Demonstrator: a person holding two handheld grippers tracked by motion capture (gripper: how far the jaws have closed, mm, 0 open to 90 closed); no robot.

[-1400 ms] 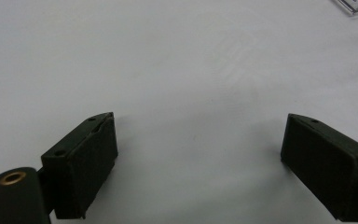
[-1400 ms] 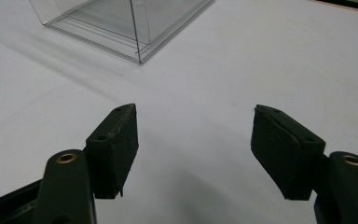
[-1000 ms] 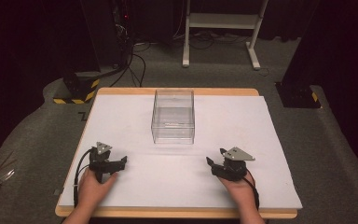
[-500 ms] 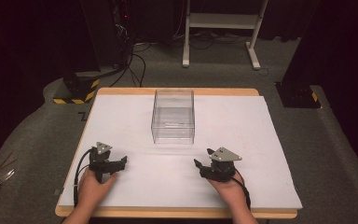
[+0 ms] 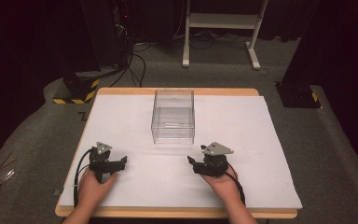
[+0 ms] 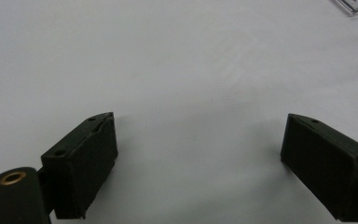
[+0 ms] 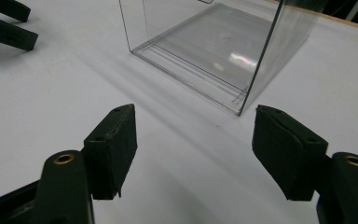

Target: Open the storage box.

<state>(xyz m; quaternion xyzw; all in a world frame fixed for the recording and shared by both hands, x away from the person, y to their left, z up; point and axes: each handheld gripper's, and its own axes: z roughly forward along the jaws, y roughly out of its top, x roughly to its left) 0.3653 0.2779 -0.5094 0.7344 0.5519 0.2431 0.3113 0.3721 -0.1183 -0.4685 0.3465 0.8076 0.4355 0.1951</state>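
Observation:
A clear, empty plastic box [image 5: 173, 116] stands open-topped in the middle of the white table sheet [image 5: 242, 126]. My left gripper [image 5: 122, 162] rests near the front left, its jaws pointing right and standing open over bare sheet [image 6: 198, 154]. My right gripper [image 5: 192, 163] sits just in front of the box and a little to its right, pointing left. Its jaws have just been opening and stand wide with nothing between them [image 7: 193, 140]. In the right gripper view the box's near corner [image 7: 240, 109] lies just ahead and the left gripper's fingers [image 7: 9, 28] show farther off.
The sheet covers a wooden table whose edge [image 5: 177, 213] runs along the front. On the floor beyond are a yellow-and-black striped base [image 5: 77, 93], cables, a white stand [image 5: 219, 21] and a black base [image 5: 298, 95].
My right gripper has slid left across the front of the table toward the middle. The left gripper and the box have stayed where they were.

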